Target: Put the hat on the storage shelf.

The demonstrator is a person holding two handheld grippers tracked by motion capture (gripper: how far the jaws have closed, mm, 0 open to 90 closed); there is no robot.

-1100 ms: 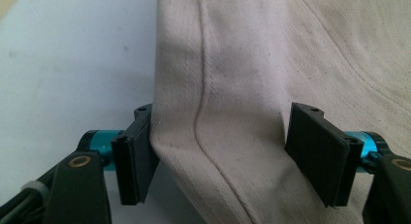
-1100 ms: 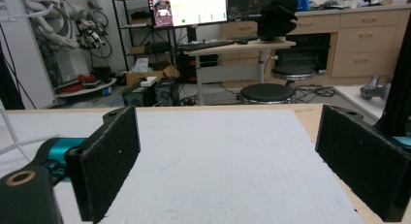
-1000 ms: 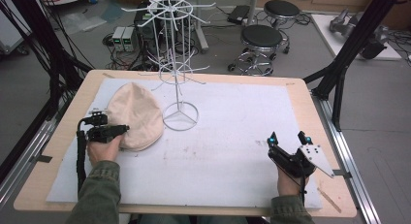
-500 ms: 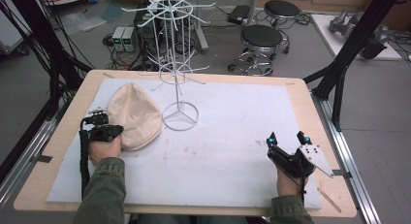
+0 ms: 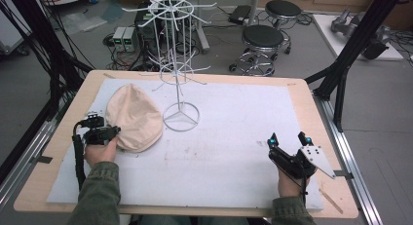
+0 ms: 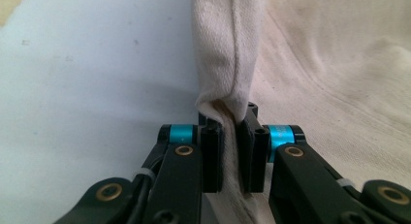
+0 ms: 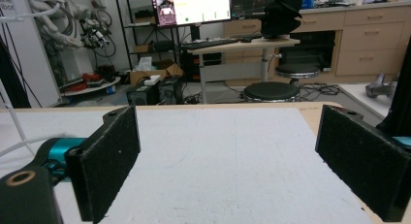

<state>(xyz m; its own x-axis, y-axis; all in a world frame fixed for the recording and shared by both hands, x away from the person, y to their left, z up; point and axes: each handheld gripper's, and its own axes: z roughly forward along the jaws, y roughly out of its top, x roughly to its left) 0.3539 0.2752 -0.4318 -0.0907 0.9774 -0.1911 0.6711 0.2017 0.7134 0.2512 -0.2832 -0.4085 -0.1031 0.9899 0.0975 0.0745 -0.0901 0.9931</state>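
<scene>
Cream cloth of the cap (image 5: 134,117) lies on the left half of the white mat (image 5: 229,152), its near-left rim at the tip of the left gripper (image 5: 113,131). In the left gripper view that rim (image 6: 228,64) is gathered into an upright fold between the two black jaws, which have just been closing and now pinch it; the pads (image 6: 212,151) press the fabric from both sides. The rest of the cap spreads away to the right in that view, flat on the mat.

Just beside the cap's far-right edge stands the ring base of the white wire rack (image 5: 180,116); whether the two touch cannot be told. To the cap's left a narrow strip of mat remains, then the wooden table edge (image 5: 63,137).

The right gripper (image 5: 288,140) rests near the table's near-right corner, well apart from the cap, its jaws spread wide with nothing between them. Bare mat lies between rack and right gripper.
</scene>
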